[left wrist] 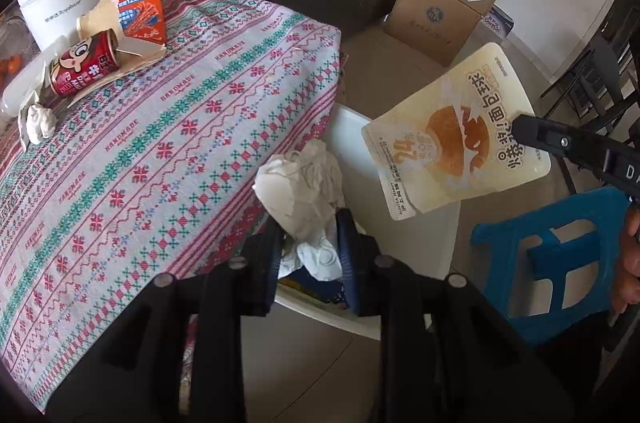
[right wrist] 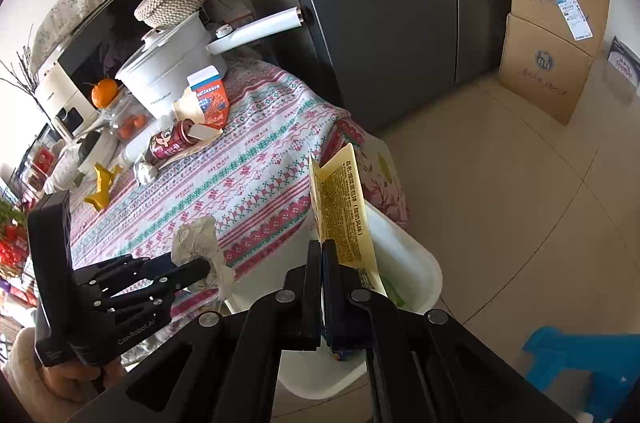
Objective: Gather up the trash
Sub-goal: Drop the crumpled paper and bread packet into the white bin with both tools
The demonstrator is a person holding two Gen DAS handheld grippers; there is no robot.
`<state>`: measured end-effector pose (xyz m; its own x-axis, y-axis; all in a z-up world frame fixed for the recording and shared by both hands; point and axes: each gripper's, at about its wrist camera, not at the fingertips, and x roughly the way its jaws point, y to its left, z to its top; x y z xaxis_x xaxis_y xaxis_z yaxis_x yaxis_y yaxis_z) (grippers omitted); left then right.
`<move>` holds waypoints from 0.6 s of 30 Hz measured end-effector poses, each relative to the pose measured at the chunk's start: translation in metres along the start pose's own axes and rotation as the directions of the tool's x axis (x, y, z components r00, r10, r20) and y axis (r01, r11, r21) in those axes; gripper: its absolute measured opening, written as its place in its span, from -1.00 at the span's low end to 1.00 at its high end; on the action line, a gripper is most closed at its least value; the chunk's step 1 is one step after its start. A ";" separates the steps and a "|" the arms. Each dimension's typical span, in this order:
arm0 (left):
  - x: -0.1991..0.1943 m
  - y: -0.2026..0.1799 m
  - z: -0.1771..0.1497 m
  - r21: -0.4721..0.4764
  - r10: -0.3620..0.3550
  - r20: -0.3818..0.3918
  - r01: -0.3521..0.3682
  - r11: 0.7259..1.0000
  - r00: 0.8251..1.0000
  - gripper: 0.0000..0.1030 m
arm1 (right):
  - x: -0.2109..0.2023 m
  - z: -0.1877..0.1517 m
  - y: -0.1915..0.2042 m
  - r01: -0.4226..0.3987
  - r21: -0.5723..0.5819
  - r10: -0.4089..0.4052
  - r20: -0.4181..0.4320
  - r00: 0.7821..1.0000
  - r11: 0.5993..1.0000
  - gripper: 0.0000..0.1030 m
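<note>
Carrying both loads over the white bin [right wrist: 416, 263], your left gripper [left wrist: 308, 239] pinches crumpled tissue [left wrist: 300, 179] and your right gripper [right wrist: 323, 287], clamped tight, holds the bread wrapper [right wrist: 344, 211]; release next.

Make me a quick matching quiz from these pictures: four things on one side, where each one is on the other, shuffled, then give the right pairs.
Things
1. crumpled tissue
2. bread snack pouch
3. red drink can
4. blue stool

Places
A. on the floor
B. lying on the patterned tablecloth
C. in the right hand-held gripper
D. in the left hand-held gripper

Pairs: 1-D, 2-C, 3-B, 4-A
</note>
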<state>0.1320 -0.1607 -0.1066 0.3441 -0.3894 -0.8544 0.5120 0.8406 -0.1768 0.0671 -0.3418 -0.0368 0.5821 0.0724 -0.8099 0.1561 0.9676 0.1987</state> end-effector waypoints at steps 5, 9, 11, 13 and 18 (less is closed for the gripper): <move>0.026 -0.012 -0.005 0.016 0.003 -0.048 -0.002 1.000 0.999 -0.44 | 0.007 -0.004 -0.009 0.012 -0.008 -0.012 -0.031 0.999 1.000 -0.97; 0.041 -0.019 -0.009 0.042 0.008 -0.068 -0.005 0.999 0.998 -0.44 | 0.007 -0.006 -0.014 0.016 0.000 -0.016 -0.039 0.999 1.000 -0.97; 0.046 -0.022 -0.011 0.056 0.012 -0.072 -0.008 0.998 0.997 -0.43 | 0.008 -0.006 -0.015 0.017 0.003 -0.017 -0.043 0.999 1.000 -0.97; 0.050 -0.023 -0.013 0.064 0.017 -0.076 -0.012 0.998 0.997 -0.43 | 0.008 -0.006 -0.017 0.021 0.006 -0.021 -0.047 0.999 1.000 -0.97; 0.052 -0.026 -0.015 0.077 0.027 -0.071 -0.021 0.997 0.997 -0.37 | 0.009 -0.007 -0.022 0.031 0.013 -0.030 -0.052 0.998 0.999 -0.97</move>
<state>0.1245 -0.1971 -0.1538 0.3011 -0.3392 -0.8912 0.5638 0.8171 -0.1206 0.0635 -0.3607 -0.0519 0.5346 0.0555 -0.8433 0.1841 0.9662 0.1803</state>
